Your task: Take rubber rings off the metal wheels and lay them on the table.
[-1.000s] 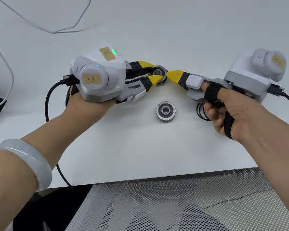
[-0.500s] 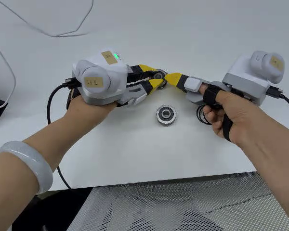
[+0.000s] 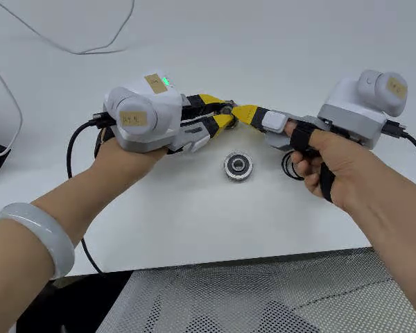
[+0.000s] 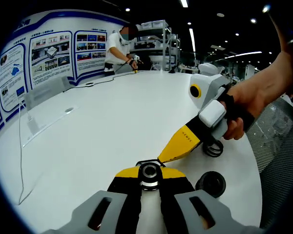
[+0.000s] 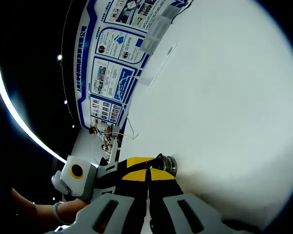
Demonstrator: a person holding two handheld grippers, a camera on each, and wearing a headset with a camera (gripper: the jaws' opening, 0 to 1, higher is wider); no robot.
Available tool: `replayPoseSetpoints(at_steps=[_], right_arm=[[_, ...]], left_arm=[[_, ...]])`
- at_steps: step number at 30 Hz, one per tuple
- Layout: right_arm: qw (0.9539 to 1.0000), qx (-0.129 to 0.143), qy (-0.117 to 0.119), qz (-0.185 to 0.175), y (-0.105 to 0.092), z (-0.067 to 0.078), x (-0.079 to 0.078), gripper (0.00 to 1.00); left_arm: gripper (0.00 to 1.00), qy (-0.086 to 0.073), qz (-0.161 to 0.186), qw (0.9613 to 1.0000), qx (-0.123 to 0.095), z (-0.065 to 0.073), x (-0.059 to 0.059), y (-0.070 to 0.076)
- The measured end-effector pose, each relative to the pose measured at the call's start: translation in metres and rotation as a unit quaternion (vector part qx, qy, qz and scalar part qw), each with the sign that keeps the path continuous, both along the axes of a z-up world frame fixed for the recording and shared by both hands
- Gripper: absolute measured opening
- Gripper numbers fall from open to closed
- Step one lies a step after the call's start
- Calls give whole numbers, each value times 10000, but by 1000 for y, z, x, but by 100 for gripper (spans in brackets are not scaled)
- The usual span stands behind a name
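The white table (image 3: pixel 194 208) ran wide and bare behind and to both sides of the work. Its near edge crossed low in the head view above a grey mesh (image 3: pixel 263 298), and a thin cable (image 3: pixel 76 48) looped across the far left. Both grippers met in the air over the middle of the table, well back from that near edge. The left gripper (image 3: pixel 220 115) had its yellow-tipped jaws closed tight on a metal wheel (image 4: pixel 150 171), gripping it from both sides so the hub faced along the jaws. The right gripper (image 3: pixel 244 112) came in from the opposite side with its jaws pressed together, no gap showing between them, and their tips rested against the rim of the held wheel. Whether rubber was pinched between them could not be made out. A second wheel (image 3: pixel 238 165) lay flat on the table just below the meeting tips, apart from both grippers. A few loose rubber rings (image 3: pixel 289 165) lay beside it, right under the right hand (image 3: pixel 333 163).
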State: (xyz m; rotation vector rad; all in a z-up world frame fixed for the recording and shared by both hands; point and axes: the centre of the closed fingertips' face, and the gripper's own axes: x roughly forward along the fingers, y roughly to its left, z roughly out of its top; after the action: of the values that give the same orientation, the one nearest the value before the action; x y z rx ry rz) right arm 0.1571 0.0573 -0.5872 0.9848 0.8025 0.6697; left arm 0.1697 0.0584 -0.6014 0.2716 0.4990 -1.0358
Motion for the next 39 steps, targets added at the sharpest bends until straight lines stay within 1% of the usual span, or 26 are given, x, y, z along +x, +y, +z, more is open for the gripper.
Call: replayPoseSetpoints(at_steps=[2,5,7,8,12,14,15,16,17,21,25,30,34,39], right_arm=[[10000,1,-29,37,1,2,-2,1],[10000,-33,-35,-37,-2,0,0,1],[10000,-52,-2,-56,-2,-1,0,1],[9999,-106,22,-96,-3,-3,1,1],[9998,-145,80,-123,-4,-6,1,1],[9998,-117,62,-141,-4,-5,1,1],[9998,-131,50,-148,-4,-6,1,1],[9998,-108,40,-142,-4,-5,2,1],[9998,-105,34,-140,-3,-4,2,1],[9999,-38,1,-126,-1,-2,2,1],[9997,123,-20,-188,2,4,5,1],[9998,121,-32,-177,2,6,6,1],[9997,153,-55,-170,1,10,5,1],[9997,198,-55,-166,3,13,2,1]], left_arm=[[13,7,-8,10000,17,0,0,0],[14,26,8,10000,1,1,0,-1],[14,58,31,10000,-20,1,0,-1],[14,84,33,10000,-27,2,-1,-1],[14,97,-36,9999,-9,2,-2,0],[15,54,-29,10000,-42,5,-3,3],[16,63,-22,9999,-83,7,-3,3],[20,34,7,9999,-133,10,-3,4],[21,6,23,9999,-135,11,-2,5],[24,9,67,9999,-111,12,-2,8],[24,30,72,9999,-81,10,-3,13],[24,36,87,9999,-84,11,-5,16],[25,22,57,9999,-95,13,-7,16],[28,50,94,9999,-85,12,-9,18]])
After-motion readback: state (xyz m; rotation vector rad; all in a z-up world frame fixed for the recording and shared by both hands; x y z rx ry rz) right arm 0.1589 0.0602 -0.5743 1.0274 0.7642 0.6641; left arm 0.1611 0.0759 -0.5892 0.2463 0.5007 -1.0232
